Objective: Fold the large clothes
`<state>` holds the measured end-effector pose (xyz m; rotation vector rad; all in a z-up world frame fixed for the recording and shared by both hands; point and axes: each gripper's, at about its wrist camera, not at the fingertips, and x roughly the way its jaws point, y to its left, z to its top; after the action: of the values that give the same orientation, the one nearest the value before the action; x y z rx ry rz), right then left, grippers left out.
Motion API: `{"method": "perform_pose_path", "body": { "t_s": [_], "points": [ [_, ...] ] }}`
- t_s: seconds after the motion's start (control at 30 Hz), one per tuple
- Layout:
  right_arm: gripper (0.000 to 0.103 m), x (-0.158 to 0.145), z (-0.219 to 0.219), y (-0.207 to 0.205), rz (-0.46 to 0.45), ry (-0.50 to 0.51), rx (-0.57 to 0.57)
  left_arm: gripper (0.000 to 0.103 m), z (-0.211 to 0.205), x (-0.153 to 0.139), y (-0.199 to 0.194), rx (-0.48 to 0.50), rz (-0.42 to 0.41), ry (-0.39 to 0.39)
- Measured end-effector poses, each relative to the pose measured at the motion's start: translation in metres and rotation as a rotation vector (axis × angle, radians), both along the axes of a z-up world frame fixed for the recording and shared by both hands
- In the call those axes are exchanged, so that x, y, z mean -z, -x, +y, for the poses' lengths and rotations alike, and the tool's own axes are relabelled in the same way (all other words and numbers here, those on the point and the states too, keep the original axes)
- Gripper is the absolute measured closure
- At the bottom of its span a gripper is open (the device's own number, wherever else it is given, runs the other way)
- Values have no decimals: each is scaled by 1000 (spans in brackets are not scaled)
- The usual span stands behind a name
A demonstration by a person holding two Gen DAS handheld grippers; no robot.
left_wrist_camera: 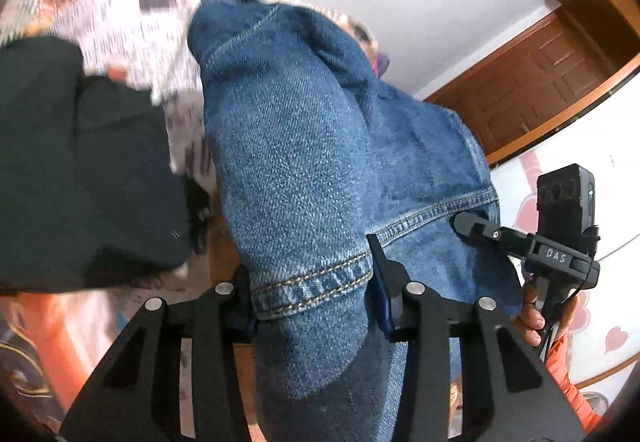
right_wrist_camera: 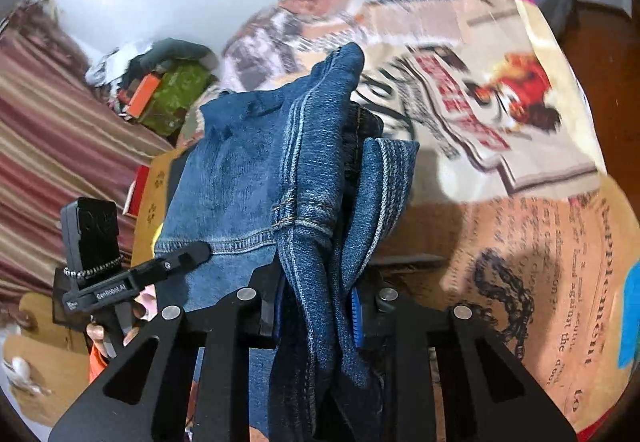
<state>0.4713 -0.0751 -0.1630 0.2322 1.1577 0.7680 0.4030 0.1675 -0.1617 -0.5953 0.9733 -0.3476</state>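
A pair of blue jeans (left_wrist_camera: 304, 145) hangs lifted in front of both cameras. In the left wrist view its stitched hem runs across between the black fingers of my left gripper (left_wrist_camera: 316, 294), which is shut on the denim. The right gripper (left_wrist_camera: 476, 228) reaches in from the right and touches the same hem. In the right wrist view a bunched fold of the jeans (right_wrist_camera: 256, 177) passes between the pads of my right gripper (right_wrist_camera: 316, 310), shut on it. The left gripper (right_wrist_camera: 192, 254) grips the hem at the left.
A black garment (left_wrist_camera: 80, 161) lies at the left. A newspaper-print cloth (right_wrist_camera: 500, 113) covers the surface beneath. A striped fabric (right_wrist_camera: 52, 129) and a clutter pile (right_wrist_camera: 168, 97) sit at the far left. A brown wooden door (left_wrist_camera: 540, 81) stands behind. A hand (left_wrist_camera: 532, 318) holds the right gripper.
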Motion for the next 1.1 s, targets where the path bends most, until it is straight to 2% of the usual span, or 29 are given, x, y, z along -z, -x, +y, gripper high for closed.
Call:
{"method": "perform_pose_path", "body": {
  "t_s": [0.13, 0.33, 0.43, 0.53, 0.67, 0.83, 1.03, 1.1],
  "points": [
    [81, -30, 23, 2, -54, -52, -28, 61, 35, -40, 27, -41, -100, -16],
    [81, -62, 77, 4, -124, -111, -95, 61, 92, -83, 57, -120, -190, -51],
    [81, -68, 110, 3, -146, -130, -128, 62, 120, -95, 69, -164, -220, -80],
    [81, -63, 144, 2, -154, -146, -154, 62, 148, -95, 74, -211, -232, -106],
    [81, -44, 188, -2, -134, -146, -186, 62, 187, -79, 72, -275, -221, -122],
    [81, -9, 238, -7, -133, -88, -213, 62, 227, -39, 62, -328, -146, -145],
    [81, 56, 284, -20, -65, 40, -233, 62, 258, 38, 45, -356, 10, -195],
    [81, 73, 291, -23, -49, 90, -228, 60, 260, 60, 39, -346, 33, -213]
  ]
}}
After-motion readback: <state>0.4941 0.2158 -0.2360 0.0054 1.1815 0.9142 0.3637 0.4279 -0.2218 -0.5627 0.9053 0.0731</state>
